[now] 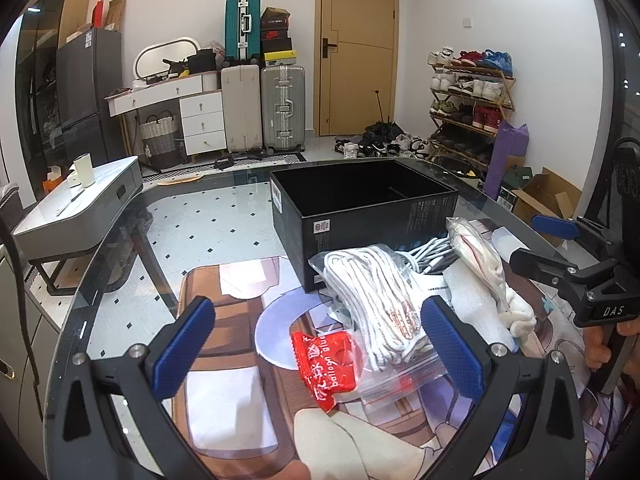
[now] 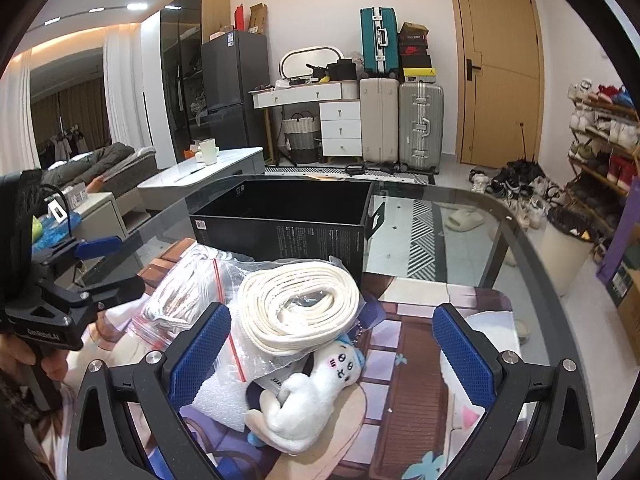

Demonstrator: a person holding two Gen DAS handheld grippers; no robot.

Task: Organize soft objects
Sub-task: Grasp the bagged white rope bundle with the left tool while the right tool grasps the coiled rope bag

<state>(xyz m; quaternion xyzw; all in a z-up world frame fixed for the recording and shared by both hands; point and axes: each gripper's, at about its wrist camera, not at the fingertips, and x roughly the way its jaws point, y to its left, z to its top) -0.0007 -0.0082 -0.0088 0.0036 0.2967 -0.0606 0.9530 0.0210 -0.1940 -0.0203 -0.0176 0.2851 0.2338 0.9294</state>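
While both your left claw [image 1: 318,344] and right claw [image 2: 332,354] hang spread wide and empty over the pile near the black box [image 1: 362,210], slippery zip bag [image 1: 380,320] or loose strap coil [image 2: 304,308] may slide off the surface [image 1: 200,216] edge.

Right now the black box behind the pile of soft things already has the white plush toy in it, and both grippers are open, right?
Not quite. The black box looks empty in the right wrist view; the white plush toy lies on the mat before it. Both the left gripper and right gripper are open.
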